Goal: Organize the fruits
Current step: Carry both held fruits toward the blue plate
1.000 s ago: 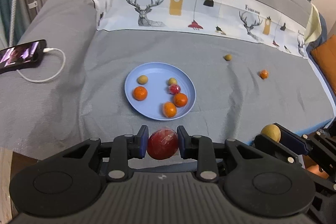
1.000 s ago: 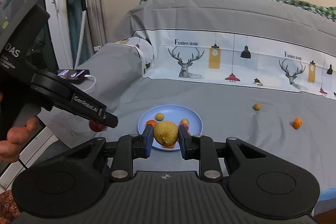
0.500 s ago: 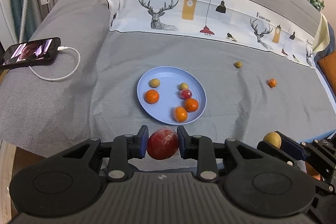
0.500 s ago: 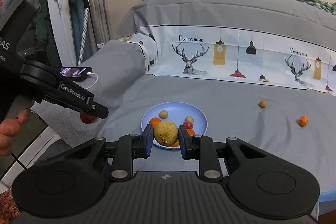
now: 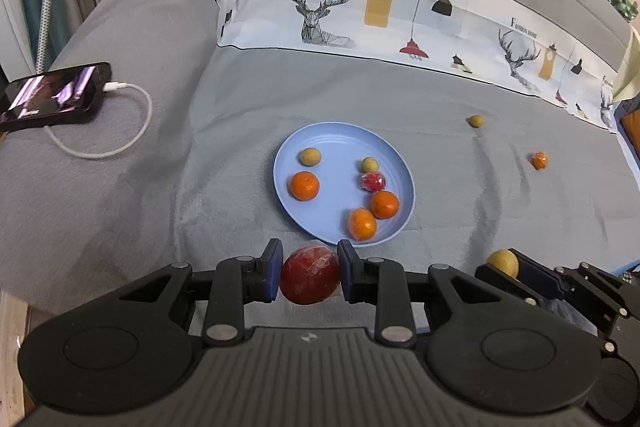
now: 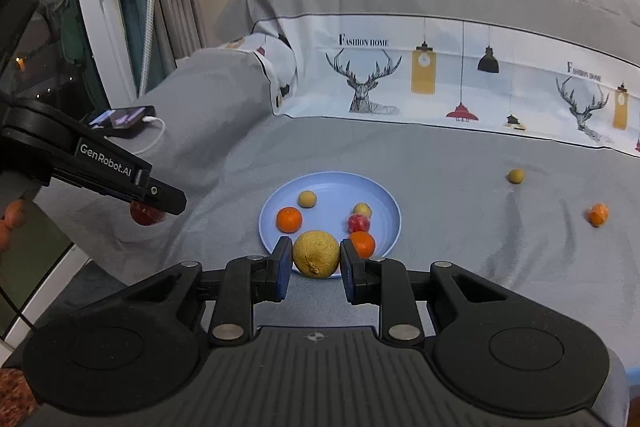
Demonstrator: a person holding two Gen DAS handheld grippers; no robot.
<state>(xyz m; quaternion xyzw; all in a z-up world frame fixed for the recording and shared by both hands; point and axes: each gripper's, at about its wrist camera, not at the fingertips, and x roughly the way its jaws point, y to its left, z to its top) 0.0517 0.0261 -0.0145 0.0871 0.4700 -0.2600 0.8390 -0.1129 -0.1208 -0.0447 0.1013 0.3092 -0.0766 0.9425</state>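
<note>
**Both Grippers Loaded Over the Plate**

While the blue plate [image 5: 404, 183] sat on the grey bedcover [image 5: 440, 99] with six fruits on it, the left gripper [image 5: 310, 273] was clamped on a wrapped red fruit [image 5: 310, 277]. The right gripper [image 6: 316, 261] pinched a yellow fruit [image 6: 316, 253] near the plate's front rim. Two small fruits lay apart to the right.

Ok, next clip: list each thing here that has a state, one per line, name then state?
left gripper: shut on red fruit
right gripper: shut on yellow fruit
blue plate: holds six small fruits
small yellow fruit: loose on bedsheet
small orange fruit: loose on bedsheet
phone: screen lit, cable plugged in
</note>
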